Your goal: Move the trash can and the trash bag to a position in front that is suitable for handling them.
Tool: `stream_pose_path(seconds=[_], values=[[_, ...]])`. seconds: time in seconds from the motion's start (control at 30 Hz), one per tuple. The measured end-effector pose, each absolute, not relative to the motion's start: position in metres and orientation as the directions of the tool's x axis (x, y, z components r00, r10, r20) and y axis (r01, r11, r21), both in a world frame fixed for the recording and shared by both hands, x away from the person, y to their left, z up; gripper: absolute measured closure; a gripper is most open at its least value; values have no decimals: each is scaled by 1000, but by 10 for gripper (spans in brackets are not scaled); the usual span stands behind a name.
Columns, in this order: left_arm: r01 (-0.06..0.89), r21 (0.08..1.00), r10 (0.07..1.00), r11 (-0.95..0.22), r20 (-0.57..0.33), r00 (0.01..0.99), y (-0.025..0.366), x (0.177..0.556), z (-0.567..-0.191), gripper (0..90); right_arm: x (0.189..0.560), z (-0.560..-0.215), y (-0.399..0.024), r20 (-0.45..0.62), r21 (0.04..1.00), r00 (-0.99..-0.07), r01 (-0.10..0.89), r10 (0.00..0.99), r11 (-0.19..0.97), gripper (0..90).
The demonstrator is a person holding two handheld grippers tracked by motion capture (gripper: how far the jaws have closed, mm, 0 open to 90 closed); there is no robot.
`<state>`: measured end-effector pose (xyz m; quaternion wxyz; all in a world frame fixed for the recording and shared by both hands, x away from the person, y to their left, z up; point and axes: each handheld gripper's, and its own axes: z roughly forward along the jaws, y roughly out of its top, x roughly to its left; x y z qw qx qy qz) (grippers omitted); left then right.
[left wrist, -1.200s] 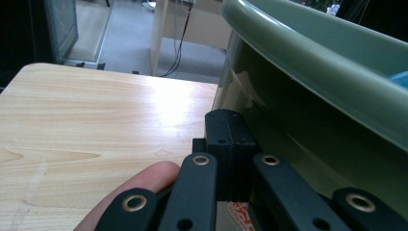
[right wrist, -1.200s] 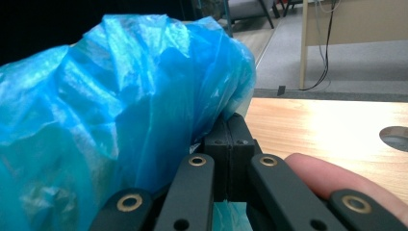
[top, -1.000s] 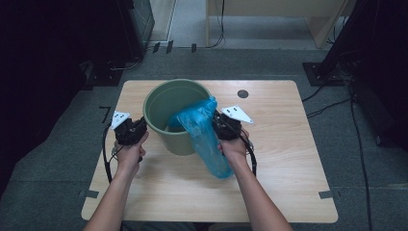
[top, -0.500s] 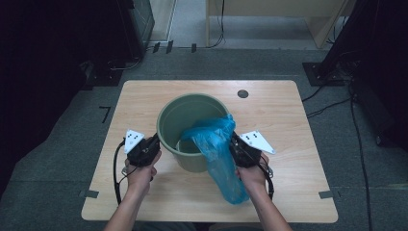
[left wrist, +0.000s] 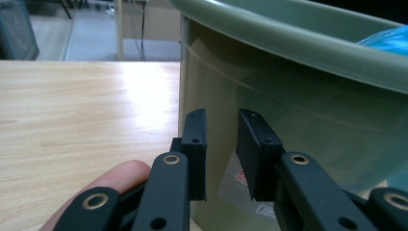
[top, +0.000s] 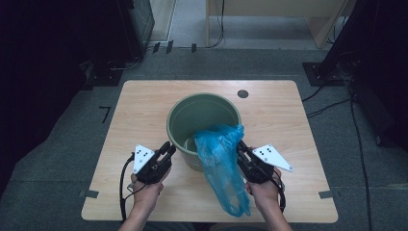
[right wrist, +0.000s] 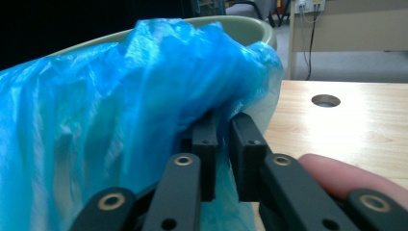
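A green bucket [top: 174, 118] stands upright in the middle of the wooden table [top: 288, 125]. A blue plastic bag [top: 222, 166] hangs over its near right rim and down onto the table. My left gripper [top: 168, 148] is beside the bucket's near left wall [left wrist: 312, 101]. Its jaws have just been opening and nothing is between them [left wrist: 223, 115]. My right gripper [top: 240, 147] is at the bag. Its jaws have just been opening too, with a narrow gap and a fold of bag film [right wrist: 120, 96] in it [right wrist: 223, 120].
A round cable hole [top: 243, 94] lies in the table beyond the bucket. Dark equipment and cables sit on the floor past the far edge. A thumb [left wrist: 115, 178] rests by the left jaws, a finger [right wrist: 337, 175] by the right.
The bucket with the bag has slid toward the person's edge of the table, and both hands with their grippers came back with it.
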<state>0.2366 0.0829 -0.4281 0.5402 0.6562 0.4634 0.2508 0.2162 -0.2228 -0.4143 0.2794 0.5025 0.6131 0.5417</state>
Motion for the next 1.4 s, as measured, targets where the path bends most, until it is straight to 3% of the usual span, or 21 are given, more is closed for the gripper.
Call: stream_pose_path(seconds=[0.2,0.47,0.7,0.97,1.1,1.23,1.4], values=[[321,947,893,23,-164,420,92,228,-427,613,211,-419,-226,194,944,-319,318,928,-88,794],[301,952,907,64,-181,380,101,242,-418,598,211,-413,-231,214,945,-292,303,932,-122,754],[325,937,926,132,-234,298,96,293,-418,721,239,-408,-244,200,951,-195,275,960,-143,778],[360,926,903,112,-246,352,84,333,-418,851,278,-411,-237,191,945,-203,304,960,-123,801],[382,914,865,138,-299,403,84,331,-420,900,284,-416,-231,237,934,-224,321,945,-158,897],[366,922,831,124,-298,469,86,320,-419,900,279,-418,-233,266,925,-239,335,934,-178,900],[357,928,846,111,-276,455,92,296,-421,900,263,-421,-230,272,923,-276,346,922,-168,900]])
